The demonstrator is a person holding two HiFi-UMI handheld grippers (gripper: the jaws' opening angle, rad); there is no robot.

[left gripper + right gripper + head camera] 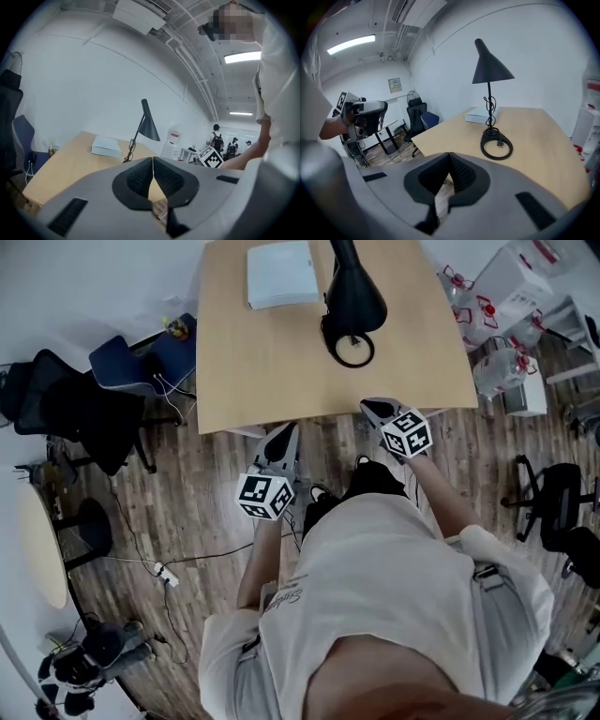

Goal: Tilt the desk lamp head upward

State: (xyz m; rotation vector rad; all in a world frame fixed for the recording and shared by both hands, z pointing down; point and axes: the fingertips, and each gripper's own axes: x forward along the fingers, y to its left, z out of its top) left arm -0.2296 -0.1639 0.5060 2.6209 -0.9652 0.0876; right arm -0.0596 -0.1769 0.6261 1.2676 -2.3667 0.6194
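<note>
A black desk lamp stands on the wooden desk; its cone head points down over a ring base, with the cord wound round the stem. The left gripper view shows the lamp far across the desk. My left gripper is shut and empty, just off the desk's near edge. Its jaw tips meet with nothing between them. My right gripper is shut too, at the near edge, short of the lamp base. Its tips touch.
A white box lies on the desk left of the lamp. Office chairs stand left of the desk; water jugs and boxes stand at the right. Cables run over the wooden floor. People stand far off.
</note>
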